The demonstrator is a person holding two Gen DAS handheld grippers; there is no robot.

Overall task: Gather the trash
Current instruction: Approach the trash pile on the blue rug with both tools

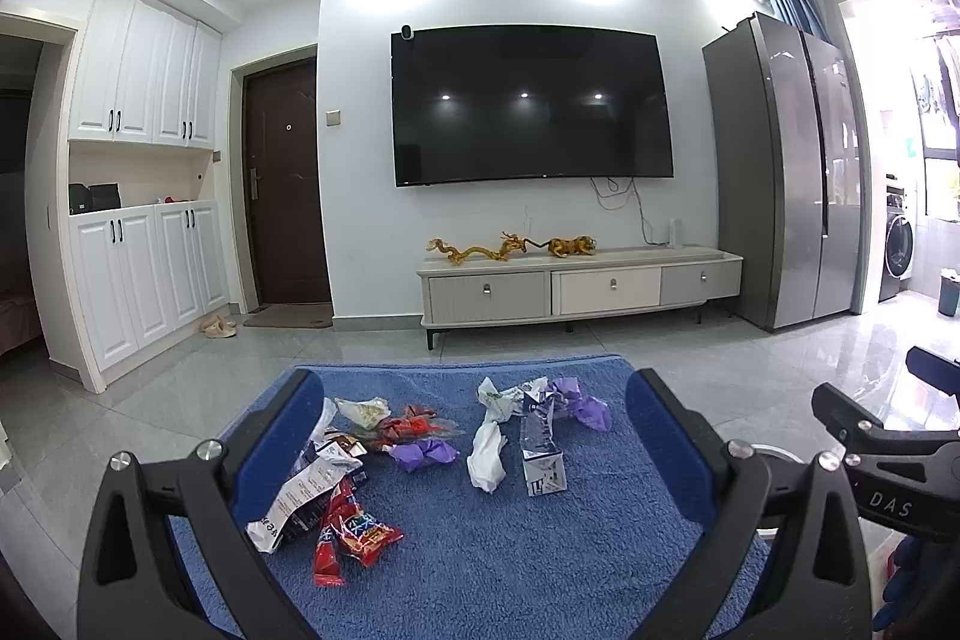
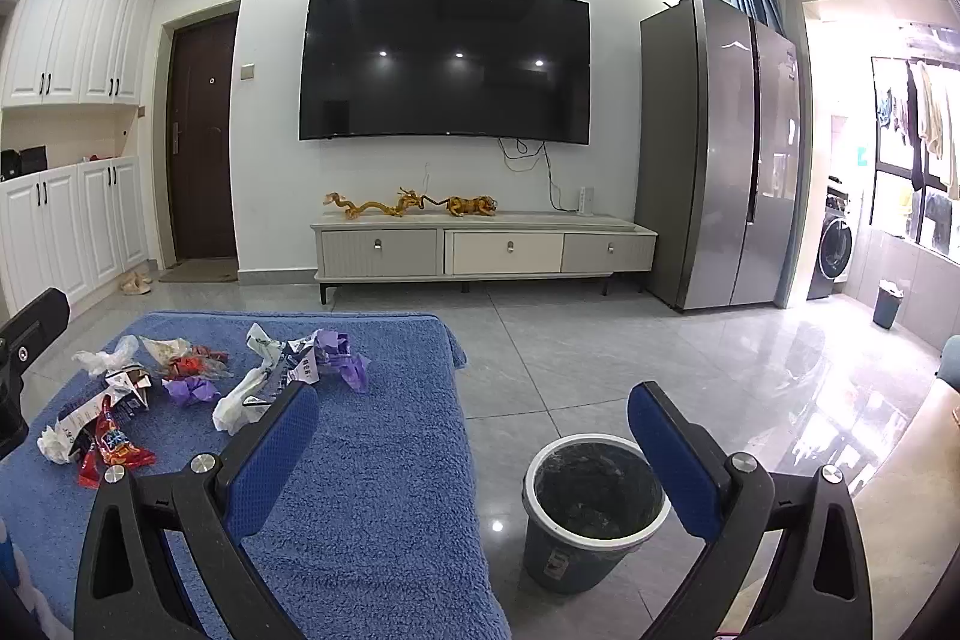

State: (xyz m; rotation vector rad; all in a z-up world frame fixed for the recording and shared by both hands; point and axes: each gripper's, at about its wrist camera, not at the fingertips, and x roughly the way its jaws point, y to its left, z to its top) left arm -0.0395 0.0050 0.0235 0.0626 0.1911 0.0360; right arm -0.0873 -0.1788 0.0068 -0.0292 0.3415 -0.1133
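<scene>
The trash lay in a loose heap on the blue towel (image 1: 510,550) that covered the worktop. At the left end were a white printed wrapper (image 1: 300,496) and a red snack bag (image 1: 354,532). Next came a purple crumpled paper (image 1: 423,454), then a white tissue (image 1: 487,457) and a flattened little carton (image 1: 543,460).

The left gripper (image 1: 474,454) hung just in front of the heap, its fingers wide apart and holding nothing. The right gripper (image 2: 474,454) was also wide apart and empty, beside the towel. The bin (image 2: 591,511) stood on the floor just past the towel's right edge.

A good way would be to take one piece at a time. Come down over the nearest piece, pinch it in the middle, and lift slowly. The papers look light and may slip.
</scene>
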